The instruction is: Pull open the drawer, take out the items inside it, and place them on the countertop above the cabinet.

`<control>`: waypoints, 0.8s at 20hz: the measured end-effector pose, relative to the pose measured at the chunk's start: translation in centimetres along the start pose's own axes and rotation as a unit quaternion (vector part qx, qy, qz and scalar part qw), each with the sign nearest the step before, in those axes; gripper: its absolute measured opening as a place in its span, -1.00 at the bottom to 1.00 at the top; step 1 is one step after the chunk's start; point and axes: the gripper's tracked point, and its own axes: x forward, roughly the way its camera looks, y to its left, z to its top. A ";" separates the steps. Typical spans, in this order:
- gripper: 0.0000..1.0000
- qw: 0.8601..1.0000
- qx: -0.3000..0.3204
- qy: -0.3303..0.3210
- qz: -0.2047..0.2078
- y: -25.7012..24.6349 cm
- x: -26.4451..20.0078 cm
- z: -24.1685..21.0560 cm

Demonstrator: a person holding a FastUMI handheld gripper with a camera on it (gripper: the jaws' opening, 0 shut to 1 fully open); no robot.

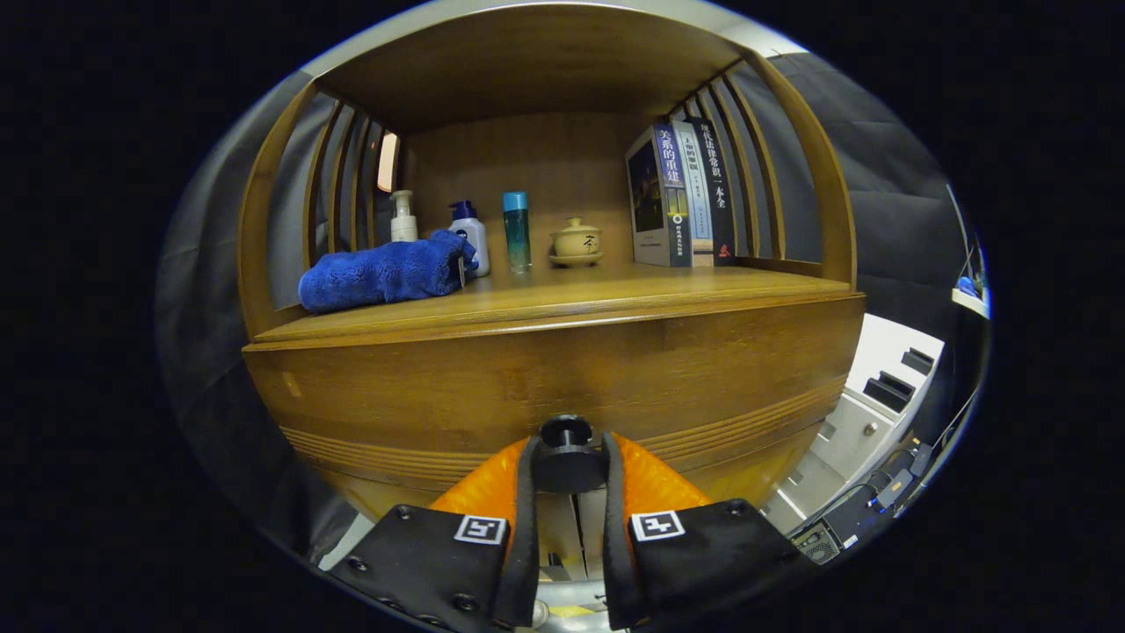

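I see the hand-held gripper at the front of the wooden cabinet, with its two fingers closed in on the round dark knob of the drawer. One finger presses each side of the knob, so the hand-held gripper is clamped on it. The drawer front is directly ahead of the fingers; I cannot tell from this view whether it stands flush or slightly out. The drawer's contents are hidden behind its front.

Above the drawer is the bench, the cabinet's wooden top, enclosed by a slatted frame with a roof board. On it, beyond the fingers:

- A blue towel, rolled and lying near the front edge.
- A white pump bottle behind the towel.
- A white bottle with a blue pump, touching the towel's end.
- A slim teal bottle, upright, just beside it.
- A small lidded ceramic pot on a saucer, near the back wall.
- Three books, upright, against the slats.

A white unit stands beside the cabinet, lower down.
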 end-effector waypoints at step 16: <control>-0.24 1.000 -0.008 0.009 0.011 -0.2 -3.4 -1.0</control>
